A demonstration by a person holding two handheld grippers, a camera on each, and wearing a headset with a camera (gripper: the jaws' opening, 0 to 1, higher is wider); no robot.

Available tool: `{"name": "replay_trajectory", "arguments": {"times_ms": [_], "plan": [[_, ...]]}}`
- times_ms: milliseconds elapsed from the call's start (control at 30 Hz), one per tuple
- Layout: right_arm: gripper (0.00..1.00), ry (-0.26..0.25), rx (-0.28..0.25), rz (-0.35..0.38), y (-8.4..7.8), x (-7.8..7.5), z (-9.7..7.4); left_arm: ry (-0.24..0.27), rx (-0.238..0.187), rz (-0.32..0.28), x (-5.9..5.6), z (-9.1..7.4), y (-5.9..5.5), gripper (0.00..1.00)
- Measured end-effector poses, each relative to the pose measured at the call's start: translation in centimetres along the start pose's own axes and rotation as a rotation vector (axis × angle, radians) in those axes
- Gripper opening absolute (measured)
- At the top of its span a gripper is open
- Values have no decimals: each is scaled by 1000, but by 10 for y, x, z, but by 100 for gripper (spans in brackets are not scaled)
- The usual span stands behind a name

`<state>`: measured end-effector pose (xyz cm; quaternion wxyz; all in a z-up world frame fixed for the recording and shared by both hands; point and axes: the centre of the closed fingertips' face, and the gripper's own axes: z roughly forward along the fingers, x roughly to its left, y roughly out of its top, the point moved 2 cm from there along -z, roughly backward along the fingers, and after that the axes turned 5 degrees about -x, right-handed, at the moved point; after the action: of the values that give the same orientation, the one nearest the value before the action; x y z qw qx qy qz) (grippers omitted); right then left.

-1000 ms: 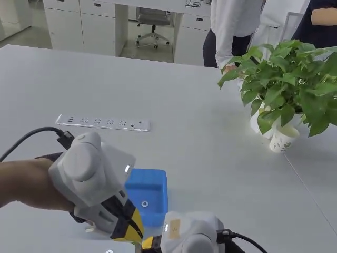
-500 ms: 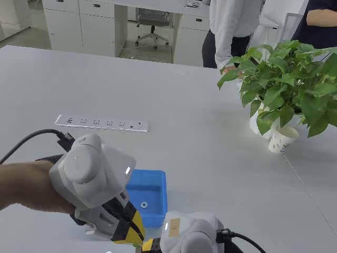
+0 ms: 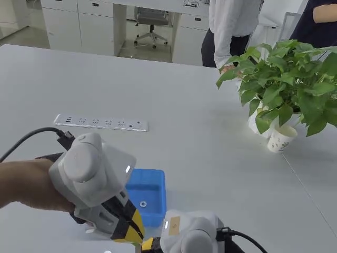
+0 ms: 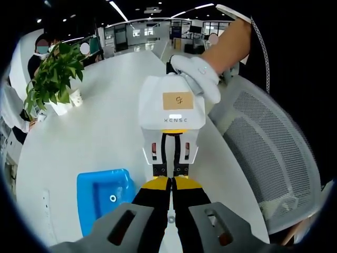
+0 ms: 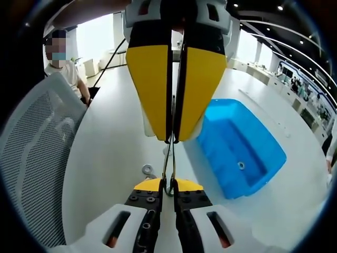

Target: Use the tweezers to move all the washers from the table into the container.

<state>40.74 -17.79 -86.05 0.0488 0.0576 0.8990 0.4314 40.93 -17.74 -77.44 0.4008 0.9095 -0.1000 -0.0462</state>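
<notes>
The thin metal tweezers run between both grippers, which face each other tip to tip. My left gripper has its yellow jaws shut on one end of the tweezers. My right gripper is shut on the other end. It appears as the white gripper in the left gripper view. One washer lies on the white table just left of the tweezers. The blue container sits close beside the jaws, with a washer inside it. That container and its washer lie to the right in the right gripper view.
A white power strip lies on the table beyond the container. A potted plant and a paper cup stand at the far right. People stand past the table's far edge. A mesh chair is behind the grippers.
</notes>
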Motion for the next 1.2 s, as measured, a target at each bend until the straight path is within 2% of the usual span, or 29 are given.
{"name": "replay_trajectory", "arguments": {"times_ms": [633, 1200], "plan": [[9, 2, -23, 0, 13, 0, -8, 4, -9, -2, 0, -12, 11, 5], [9, -2, -27, -41, 32, -7, -17, 13, -19, 3, 3, -29, 24, 5]]}}
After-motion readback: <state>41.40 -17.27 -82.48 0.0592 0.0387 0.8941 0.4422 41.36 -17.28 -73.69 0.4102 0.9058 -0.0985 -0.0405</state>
